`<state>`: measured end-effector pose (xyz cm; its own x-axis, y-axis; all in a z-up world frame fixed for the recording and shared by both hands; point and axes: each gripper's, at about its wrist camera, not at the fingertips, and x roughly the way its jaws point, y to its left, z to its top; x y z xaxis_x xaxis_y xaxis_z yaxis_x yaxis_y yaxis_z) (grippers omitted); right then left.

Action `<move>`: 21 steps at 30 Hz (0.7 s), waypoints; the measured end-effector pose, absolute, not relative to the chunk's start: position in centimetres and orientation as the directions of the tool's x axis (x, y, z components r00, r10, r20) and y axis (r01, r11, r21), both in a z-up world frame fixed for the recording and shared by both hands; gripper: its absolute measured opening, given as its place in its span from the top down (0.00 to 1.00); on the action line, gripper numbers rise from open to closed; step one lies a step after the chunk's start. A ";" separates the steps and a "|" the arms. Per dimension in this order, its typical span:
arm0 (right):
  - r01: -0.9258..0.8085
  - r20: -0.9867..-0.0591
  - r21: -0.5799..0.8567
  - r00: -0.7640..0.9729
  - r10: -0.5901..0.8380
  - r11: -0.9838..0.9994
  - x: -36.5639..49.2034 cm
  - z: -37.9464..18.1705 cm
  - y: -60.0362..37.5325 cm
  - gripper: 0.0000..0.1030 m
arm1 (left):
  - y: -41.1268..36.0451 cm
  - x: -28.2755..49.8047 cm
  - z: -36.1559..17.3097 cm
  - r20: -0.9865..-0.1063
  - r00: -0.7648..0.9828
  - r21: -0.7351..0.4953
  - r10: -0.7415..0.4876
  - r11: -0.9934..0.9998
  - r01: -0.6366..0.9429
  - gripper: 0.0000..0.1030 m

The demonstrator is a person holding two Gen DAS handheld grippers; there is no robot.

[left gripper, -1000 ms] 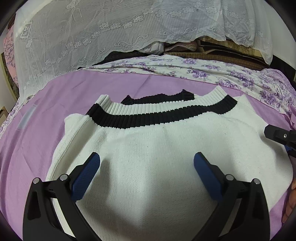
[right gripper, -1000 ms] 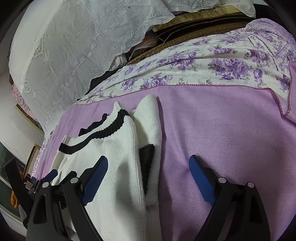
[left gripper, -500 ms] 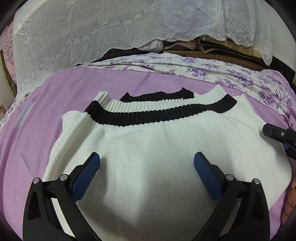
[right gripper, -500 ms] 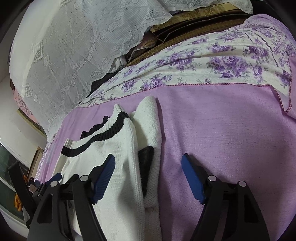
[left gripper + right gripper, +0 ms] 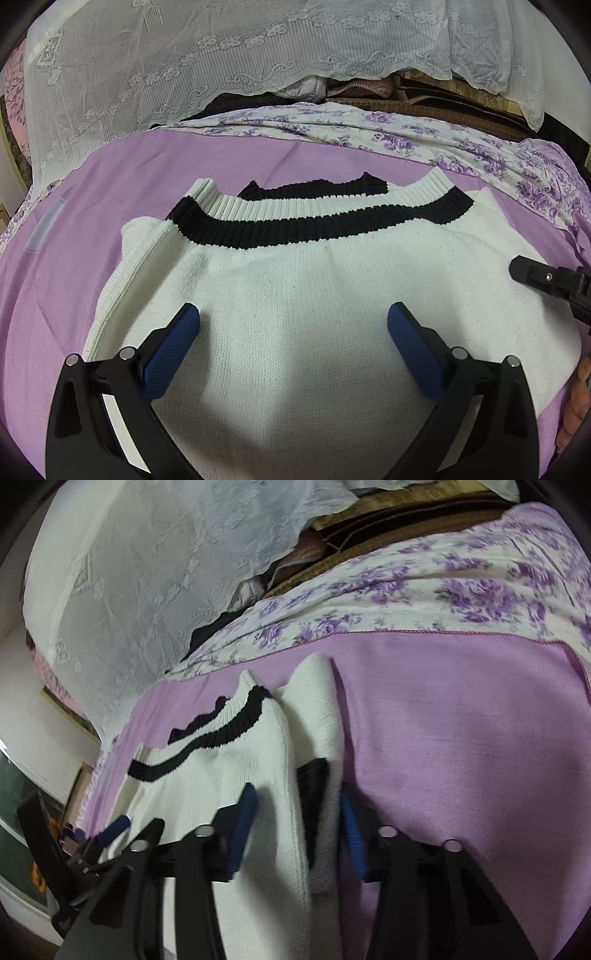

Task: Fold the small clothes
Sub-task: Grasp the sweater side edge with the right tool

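As blurred, sweater (image 5: 295,812) seemingly between right hand-held gripper (image 5: 299,843)

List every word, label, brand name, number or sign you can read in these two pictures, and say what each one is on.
None can be read.
The sweater shows only black stripes, no lettering.
The lace curtain and the floral sheet carry patterns, not writing.
A pale patch on the purple sheet looks blank.
Both grippers, left and right, show no markings.
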<state>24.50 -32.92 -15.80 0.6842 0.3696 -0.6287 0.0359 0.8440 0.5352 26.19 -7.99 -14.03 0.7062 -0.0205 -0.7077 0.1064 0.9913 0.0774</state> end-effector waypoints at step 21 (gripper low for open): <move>0.010 -0.584 0.511 0.738 0.339 0.859 23.2 -12.8 -30.6 0.77 | -7.4 25.9 -13.5 -0.697 0.717 0.075 -0.019 0.992 0.099 0.04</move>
